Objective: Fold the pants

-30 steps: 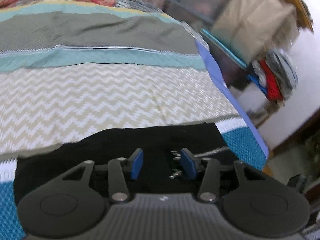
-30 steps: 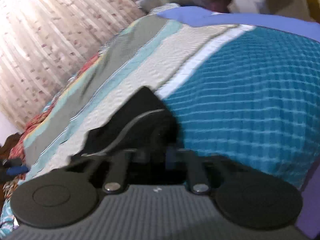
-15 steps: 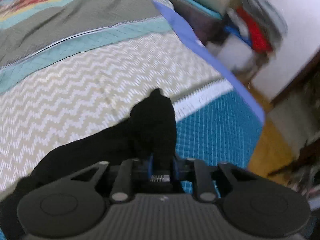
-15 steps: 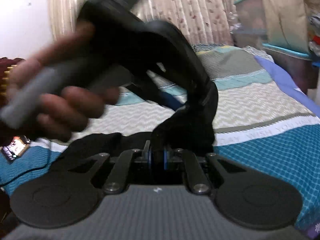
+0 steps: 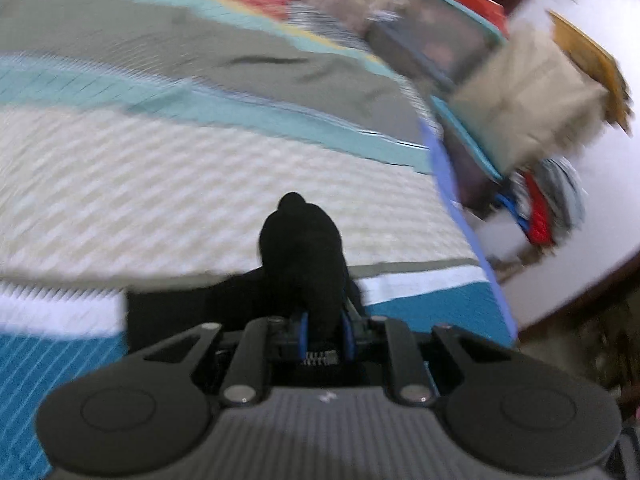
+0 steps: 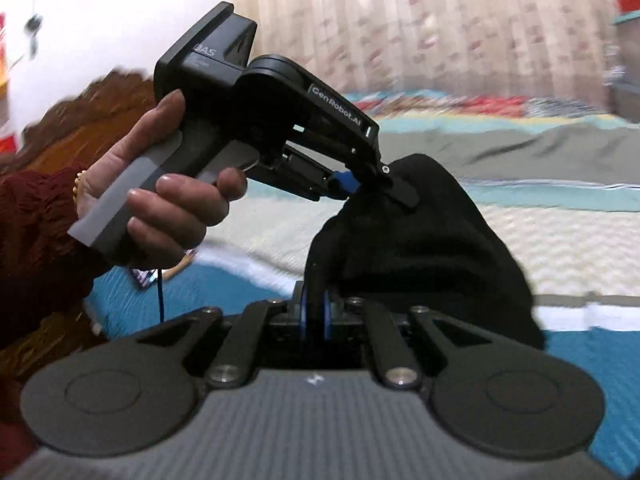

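Observation:
The black pants (image 5: 304, 248) lie on the striped bedspread (image 5: 160, 200), and a bunch of them is lifted off it. My left gripper (image 5: 324, 336) is shut on that bunch, cloth pinched between its blue pads. In the right wrist view my right gripper (image 6: 316, 316) is shut on another fold of the pants (image 6: 420, 248), its jaws closing the last bit. The left gripper (image 6: 354, 184), held by a hand (image 6: 160, 208), grips the top of the same raised hump just beyond. The rest of the pants is hidden behind the grippers.
The bed's right edge (image 5: 460, 208) drops to the floor (image 5: 560, 340). Beside it stand stacked boxes and a bag (image 5: 520, 112) with folded clothes (image 5: 540, 208). A wooden headboard (image 6: 80, 120) and a curtain (image 6: 400, 20) lie beyond the bed. A thin cable (image 6: 160, 296) hangs below the hand.
The left gripper went from open over the flat pants to shut on a bunch and moved sideways. The right gripper rolled upright and rose with its fold; the left gripper came into its view.

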A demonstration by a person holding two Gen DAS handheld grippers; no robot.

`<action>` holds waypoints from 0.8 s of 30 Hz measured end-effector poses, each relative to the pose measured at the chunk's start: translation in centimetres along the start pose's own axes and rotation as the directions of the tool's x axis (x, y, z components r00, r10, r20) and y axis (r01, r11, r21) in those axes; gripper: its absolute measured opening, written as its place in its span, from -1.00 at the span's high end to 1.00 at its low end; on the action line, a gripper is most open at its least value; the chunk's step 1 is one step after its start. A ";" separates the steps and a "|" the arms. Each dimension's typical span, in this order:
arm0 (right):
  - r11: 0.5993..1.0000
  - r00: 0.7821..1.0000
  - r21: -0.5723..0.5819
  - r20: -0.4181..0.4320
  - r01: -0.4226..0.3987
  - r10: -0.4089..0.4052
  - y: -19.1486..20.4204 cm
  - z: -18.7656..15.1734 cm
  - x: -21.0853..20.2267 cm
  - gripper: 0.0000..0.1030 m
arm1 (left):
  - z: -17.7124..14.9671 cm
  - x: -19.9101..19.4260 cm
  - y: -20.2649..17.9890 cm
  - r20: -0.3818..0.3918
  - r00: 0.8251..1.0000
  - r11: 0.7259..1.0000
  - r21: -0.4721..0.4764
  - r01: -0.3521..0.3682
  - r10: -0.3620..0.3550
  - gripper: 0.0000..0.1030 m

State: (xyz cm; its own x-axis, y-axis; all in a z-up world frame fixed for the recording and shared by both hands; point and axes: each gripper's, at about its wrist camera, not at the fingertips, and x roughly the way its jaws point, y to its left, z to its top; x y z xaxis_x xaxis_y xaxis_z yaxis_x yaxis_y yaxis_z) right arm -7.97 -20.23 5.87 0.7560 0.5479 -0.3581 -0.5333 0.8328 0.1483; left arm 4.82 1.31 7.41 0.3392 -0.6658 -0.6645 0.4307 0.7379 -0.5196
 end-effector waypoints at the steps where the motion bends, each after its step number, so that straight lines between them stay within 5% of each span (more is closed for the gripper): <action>1: 1.000 0.999 -0.013 -0.031 -0.017 0.016 0.4 0.0 1.0 0.80 | -0.5 0.0 1.4 0.003 1.000 1.000 -0.028 -0.012 0.012 0.70; 5: 0.999 0.985 -0.033 -0.171 -0.038 0.032 1.1 -1.3 5.4 0.77 | -2.4 2.1 6.0 -0.028 0.994 0.990 -0.097 -0.106 0.104 0.56; 7: 0.996 0.961 -0.015 -0.266 -0.085 0.078 1.3 -2.2 6.7 0.64 | -3.2 3.0 8.0 -0.054 0.988 0.979 -0.135 -0.151 0.145 0.44; 9: 0.992 0.954 0.037 -0.272 -0.123 0.128 0.6 -2.0 5.6 0.59 | -3.9 2.7 8.8 -0.038 0.991 0.978 -0.162 -0.129 0.125 0.40; 11: 0.983 0.961 0.094 -0.214 -0.155 0.172 -0.9 -1.1 3.1 0.58 | -4.5 1.5 8.8 -0.007 0.994 0.979 -0.175 -0.108 0.109 -0.09; 17: 0.950 0.999 0.310 -0.046 0.040 -0.027 -8.9 -0.7 -4.8 0.55 | -6.5 -1.5 8.8 0.052 0.992 0.977 -0.187 -0.102 0.114 -0.93; 21: 0.888 0.988 0.433 -0.072 0.155 -0.138 -12.7 -2.2 -6.4 0.52 | -7.6 -0.1 8.7 -0.003 0.993 0.975 -0.186 -0.119 0.121 -0.94; 24: 0.863 0.978 0.461 -0.136 0.206 -0.160 -13.0 -3.8 -5.4 0.20 | -8.7 1.5 8.3 -0.059 0.988 0.974 -0.171 -0.148 0.140 -0.96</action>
State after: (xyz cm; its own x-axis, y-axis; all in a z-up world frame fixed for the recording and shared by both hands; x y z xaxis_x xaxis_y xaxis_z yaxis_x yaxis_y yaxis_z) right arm -6.61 -34.31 2.37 0.7731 0.3913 -0.4993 -0.1297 0.8680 0.4794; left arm 1.64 7.35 -2.60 0.3463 -0.5487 -0.7609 0.2266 0.8360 -0.4997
